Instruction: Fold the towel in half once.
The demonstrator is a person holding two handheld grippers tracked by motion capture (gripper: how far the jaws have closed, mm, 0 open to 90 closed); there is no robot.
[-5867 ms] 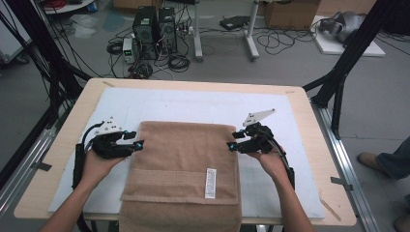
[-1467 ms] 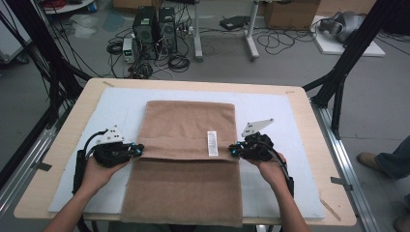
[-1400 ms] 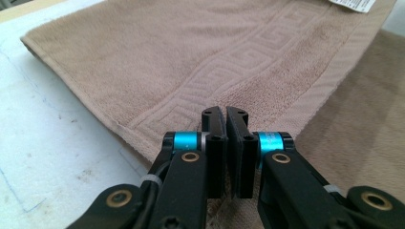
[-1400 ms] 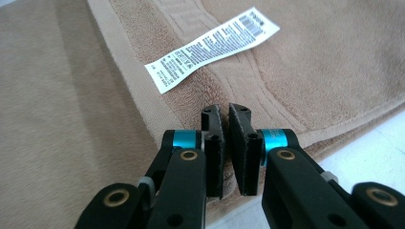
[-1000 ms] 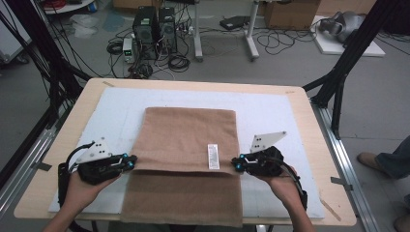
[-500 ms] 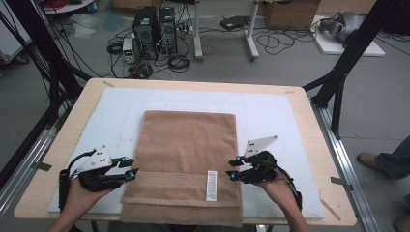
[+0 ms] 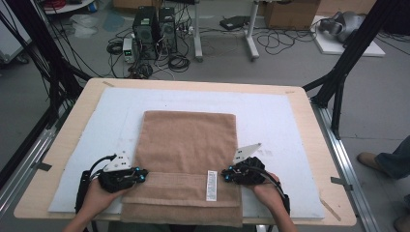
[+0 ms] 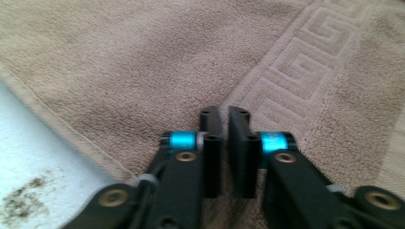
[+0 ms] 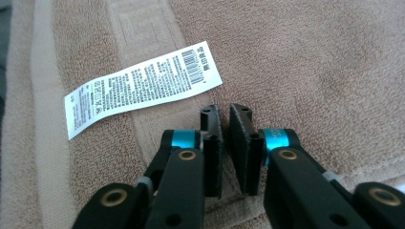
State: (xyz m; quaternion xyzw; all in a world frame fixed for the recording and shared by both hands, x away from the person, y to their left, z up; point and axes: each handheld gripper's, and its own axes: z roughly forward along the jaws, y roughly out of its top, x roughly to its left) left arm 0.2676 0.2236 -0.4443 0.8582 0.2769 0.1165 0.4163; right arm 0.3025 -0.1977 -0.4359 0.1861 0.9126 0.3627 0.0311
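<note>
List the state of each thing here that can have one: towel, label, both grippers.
Towel: flat on the pad, near end folded up over itself.
Label: lying flat on the folded flap, print up.
Left gripper: shut, at the flap's left edge.
Right gripper: shut, at the flap's right edge.

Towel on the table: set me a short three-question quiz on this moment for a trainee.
1. True or false: the white label on the towel lies nearer the right gripper than the left gripper.
2. What does the towel lie on? A) a white mat B) a metal tray C) a green cloth
3. Fill in: in both gripper views the black jaws stand ____.
Key: 1 true; 2 A; 3 shut.
</note>
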